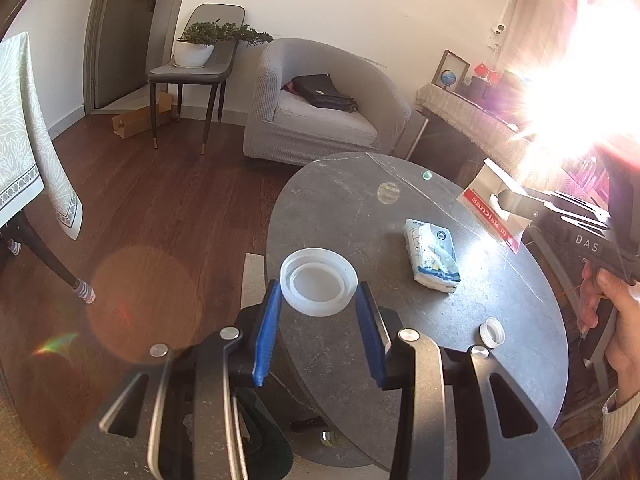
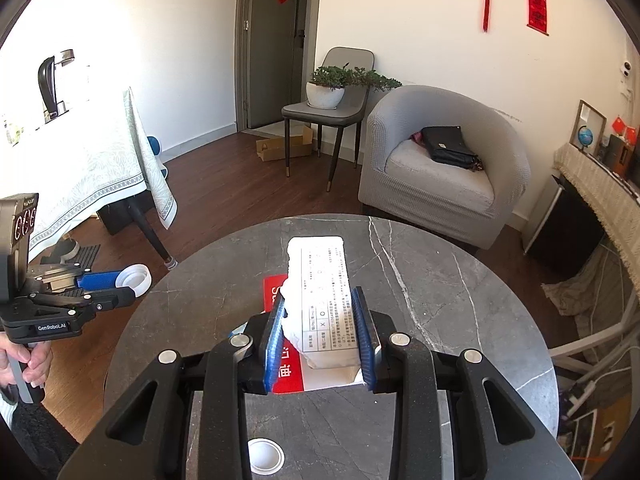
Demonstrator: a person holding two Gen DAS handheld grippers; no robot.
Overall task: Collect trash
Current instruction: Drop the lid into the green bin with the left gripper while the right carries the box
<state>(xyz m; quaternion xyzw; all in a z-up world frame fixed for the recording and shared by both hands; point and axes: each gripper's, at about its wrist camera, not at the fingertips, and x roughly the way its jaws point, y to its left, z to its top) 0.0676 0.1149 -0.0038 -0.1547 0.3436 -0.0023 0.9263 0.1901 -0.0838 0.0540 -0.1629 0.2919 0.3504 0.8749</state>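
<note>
White plastic lid (image 1: 318, 288) sits clamped in the left gripper (image 1: 318, 300); the right gripper (image 2: 322, 332) pinches the SanDisk package (image 2: 324, 300). Tissue pack (image 1: 432, 256) and small cap (image 1: 493, 332) remain on the near-right table (image 1: 340, 200).

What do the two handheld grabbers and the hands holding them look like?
Both are matte black tools with blue ribbed fingers and silver pivot pins. The left tool reads "GenRobot.AI"; the right tool reads "DAS". Bare hands grip the handles; a cream ribbed sleeve shows.
</note>
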